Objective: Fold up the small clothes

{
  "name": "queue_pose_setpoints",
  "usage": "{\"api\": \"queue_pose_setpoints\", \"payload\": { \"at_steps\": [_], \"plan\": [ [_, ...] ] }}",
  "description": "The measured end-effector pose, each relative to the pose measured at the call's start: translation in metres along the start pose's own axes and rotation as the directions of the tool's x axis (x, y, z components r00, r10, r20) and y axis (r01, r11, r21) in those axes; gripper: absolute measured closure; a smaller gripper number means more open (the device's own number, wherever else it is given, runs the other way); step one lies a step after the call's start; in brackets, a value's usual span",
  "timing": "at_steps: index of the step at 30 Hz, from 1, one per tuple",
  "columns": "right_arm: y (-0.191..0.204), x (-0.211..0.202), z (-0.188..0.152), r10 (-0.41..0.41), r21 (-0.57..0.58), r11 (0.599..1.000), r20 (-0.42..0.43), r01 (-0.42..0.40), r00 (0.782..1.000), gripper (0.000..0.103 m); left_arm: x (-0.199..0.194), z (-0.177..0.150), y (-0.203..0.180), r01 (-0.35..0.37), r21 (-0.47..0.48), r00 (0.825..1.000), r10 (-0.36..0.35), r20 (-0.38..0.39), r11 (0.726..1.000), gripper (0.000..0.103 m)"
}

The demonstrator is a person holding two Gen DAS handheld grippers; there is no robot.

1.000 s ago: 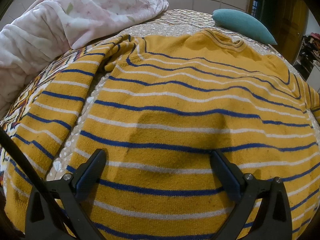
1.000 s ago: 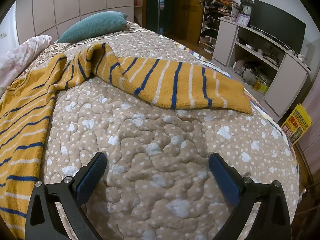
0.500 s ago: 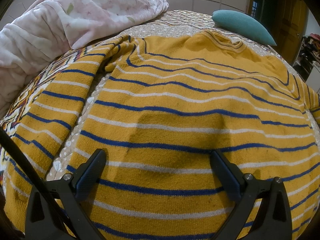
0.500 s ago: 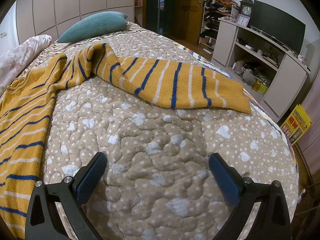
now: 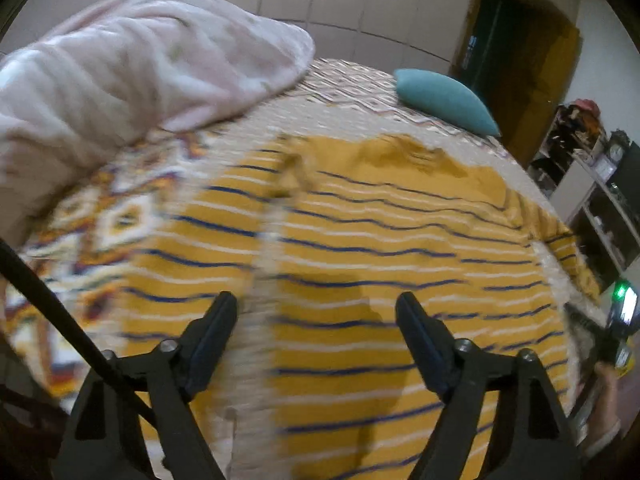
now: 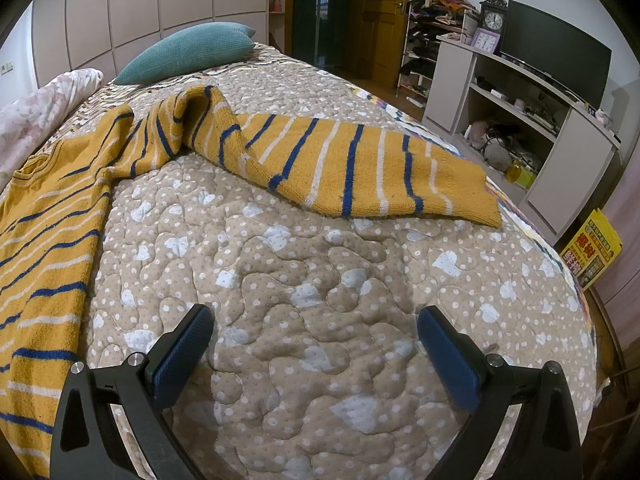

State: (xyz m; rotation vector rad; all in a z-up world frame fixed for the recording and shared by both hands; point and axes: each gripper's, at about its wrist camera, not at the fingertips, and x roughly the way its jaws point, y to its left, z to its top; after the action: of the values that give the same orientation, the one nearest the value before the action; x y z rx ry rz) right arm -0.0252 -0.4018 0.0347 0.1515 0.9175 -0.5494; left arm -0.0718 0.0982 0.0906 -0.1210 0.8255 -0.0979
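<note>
Here the mustard-yellow knitted sweater with blue and white stripes (image 5: 360, 264) lies spread flat on the bed, over the beige quilted bedspread dotted with white hearts (image 6: 320, 300). At the far left of the left wrist view, a crumpled pale pink floral blanket (image 5: 132, 76) is heaped at the edge of the bed, beside the sweater's near sleeve. That view is blurred. The left tool (image 5: 316, 316) hangs above the sweater's body and the strip of bedspread between body and sleeve, its two dark fingers spread wide with nothing between them. Beyond the collar, a teal textured cushion (image 5: 444, 100) rests near the head of the bed.

In the right wrist view, the sweater's body runs along the left edge, and its other sleeve (image 6: 360, 164) stretches out to the right across the bedspread, bunched into a raised fold where it meets the shoulder. The right tool (image 6: 316, 344) is over bare bedspread, well apart from the sleeve, its blue-padded fingers (image 6: 182, 354) spread and holding nothing. Farther right, beside the bed, stands a pale open shelving unit (image 6: 520, 108) with a dark flat screen (image 6: 556, 56) on top, and a yellow printed box (image 6: 592, 252) sits on the floor.
</note>
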Motion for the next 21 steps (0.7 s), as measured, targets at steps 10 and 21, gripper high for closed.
{"api": "queue_pose_setpoints", "payload": {
  "at_steps": [10,21],
  "plan": [
    [0.001,-0.001,-0.002,-0.02,-0.012,1.0,0.004,0.02,1.0,0.0,0.023,-0.046,0.06,-0.086,0.088,0.989,0.095,-0.112,0.992,0.062],
    [0.008,0.001,-0.002,-0.052,-0.033,0.998,0.011,0.052,0.999,0.0,-0.025,0.052,0.242,-0.184,-0.408,0.978,0.208,0.016,0.894,0.093]
  ]
}}
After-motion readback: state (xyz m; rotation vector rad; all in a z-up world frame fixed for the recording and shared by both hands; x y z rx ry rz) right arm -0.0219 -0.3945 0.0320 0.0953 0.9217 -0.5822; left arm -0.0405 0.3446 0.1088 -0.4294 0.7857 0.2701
